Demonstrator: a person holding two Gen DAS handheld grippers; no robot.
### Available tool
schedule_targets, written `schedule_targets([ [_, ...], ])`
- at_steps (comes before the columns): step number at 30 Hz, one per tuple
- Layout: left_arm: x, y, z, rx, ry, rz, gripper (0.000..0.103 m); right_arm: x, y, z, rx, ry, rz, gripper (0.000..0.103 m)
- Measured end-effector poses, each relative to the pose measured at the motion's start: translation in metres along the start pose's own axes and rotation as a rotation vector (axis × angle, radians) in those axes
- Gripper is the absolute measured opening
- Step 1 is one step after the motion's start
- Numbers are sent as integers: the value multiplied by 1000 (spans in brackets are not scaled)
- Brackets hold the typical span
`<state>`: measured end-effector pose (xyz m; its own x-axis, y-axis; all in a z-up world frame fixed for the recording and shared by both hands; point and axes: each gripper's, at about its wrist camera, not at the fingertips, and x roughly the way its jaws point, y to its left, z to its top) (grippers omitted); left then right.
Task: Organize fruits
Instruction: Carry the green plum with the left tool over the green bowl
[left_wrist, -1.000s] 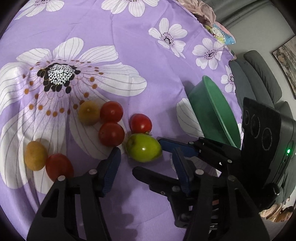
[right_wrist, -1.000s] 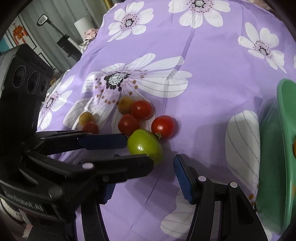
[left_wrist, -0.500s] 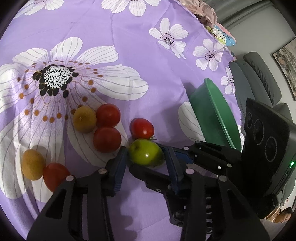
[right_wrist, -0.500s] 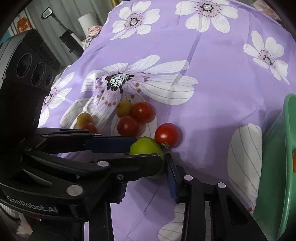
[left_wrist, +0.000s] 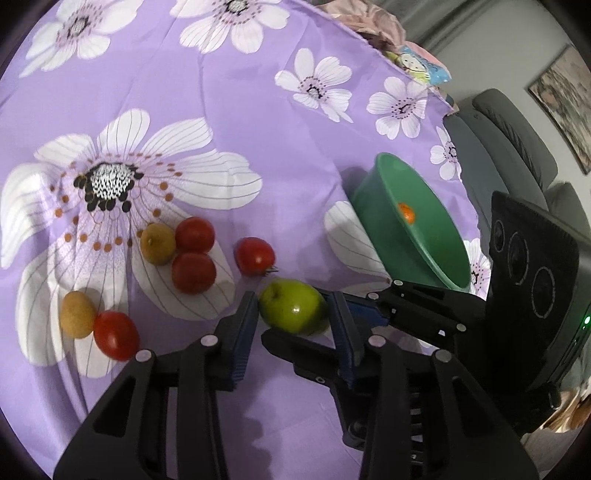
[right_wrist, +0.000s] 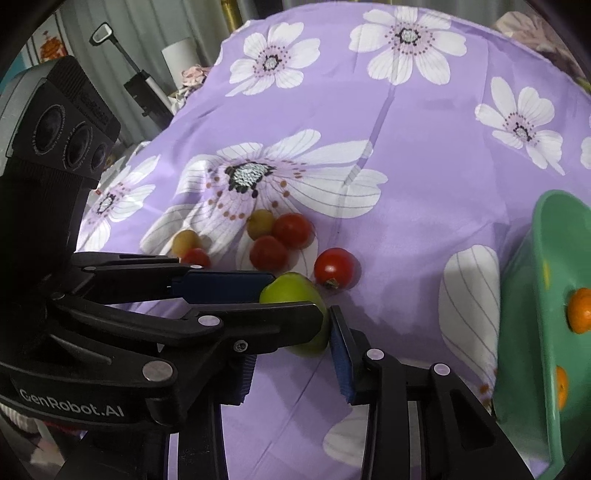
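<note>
Jaws of both grippers clamp green apple on purple floral cloth; grey armchair beyond.

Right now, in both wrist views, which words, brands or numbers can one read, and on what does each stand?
"GenRobot.AI": white letters on the black plastic body of the left gripper, which grips the green apple; right wrist view.
Raised lettering on top of the grey box-shaped camera housing: too blurred to read.
No other text is readable.

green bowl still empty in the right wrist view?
No: two orange fruits sit inside the green bowl, seen past the right gripper.
</note>
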<state>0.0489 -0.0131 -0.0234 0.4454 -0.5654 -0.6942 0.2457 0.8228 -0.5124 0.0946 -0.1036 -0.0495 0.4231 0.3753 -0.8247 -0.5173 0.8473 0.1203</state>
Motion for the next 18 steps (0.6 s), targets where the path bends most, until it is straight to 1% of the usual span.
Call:
schedule_targets([
  [6,-8,-13,-6,32,-19,0,39,-19,5,-8,9,-40,-3,38],
  [18,-13,-33,-15,63,-16,3,39,-39,10,-25,34,-72,-3,38],
])
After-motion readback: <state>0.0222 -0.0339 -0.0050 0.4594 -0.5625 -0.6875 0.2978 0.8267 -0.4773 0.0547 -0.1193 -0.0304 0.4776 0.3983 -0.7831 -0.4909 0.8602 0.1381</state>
